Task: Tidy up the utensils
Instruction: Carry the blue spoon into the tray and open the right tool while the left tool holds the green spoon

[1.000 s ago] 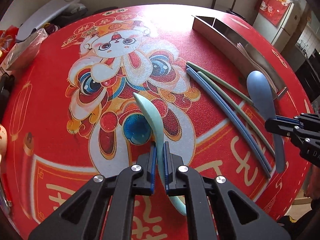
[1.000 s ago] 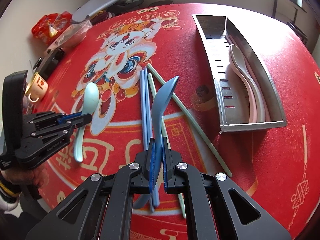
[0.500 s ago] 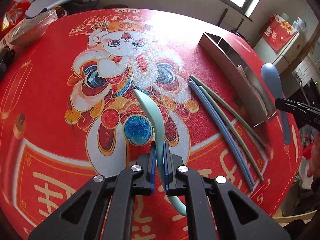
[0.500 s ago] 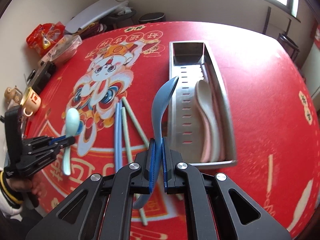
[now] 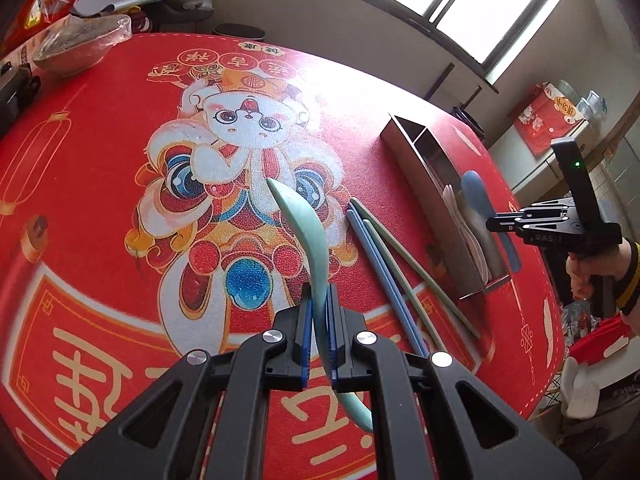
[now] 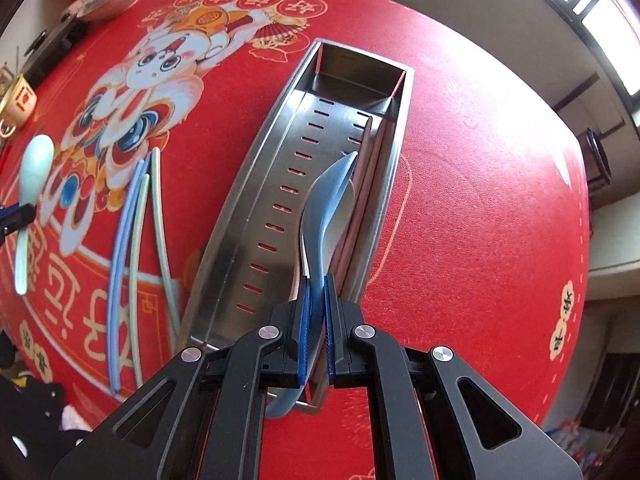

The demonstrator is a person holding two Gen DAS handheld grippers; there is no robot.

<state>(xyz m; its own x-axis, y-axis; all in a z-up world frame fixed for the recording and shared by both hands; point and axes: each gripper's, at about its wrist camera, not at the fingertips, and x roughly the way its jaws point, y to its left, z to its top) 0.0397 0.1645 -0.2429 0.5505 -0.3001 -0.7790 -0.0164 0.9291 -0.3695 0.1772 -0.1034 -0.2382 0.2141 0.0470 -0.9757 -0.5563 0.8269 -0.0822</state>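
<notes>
— Utensils where? Blue spoon (image 6: 326,200) clamped in right gripper (image 6: 316,320), fingers (image 6: 304,324) tight on handle, bowl over steel tray (image 6: 256,200), above a white spoon (image 6: 340,220) lying inside.

— And left?

— Mint spoon (image 5: 306,228) pinched in left gripper (image 5: 319,332), held above red table (image 5: 100,160). Blue chopsticks (image 5: 384,268) and green chopsticks (image 5: 416,268) flat on cloth beside tray.

On my right tongs' (image 5: 493,224) black body I make out only "DAS", while large cream Chinese characters run across the red table cloth (image 5: 100,128) toward six o'clock.
</notes>
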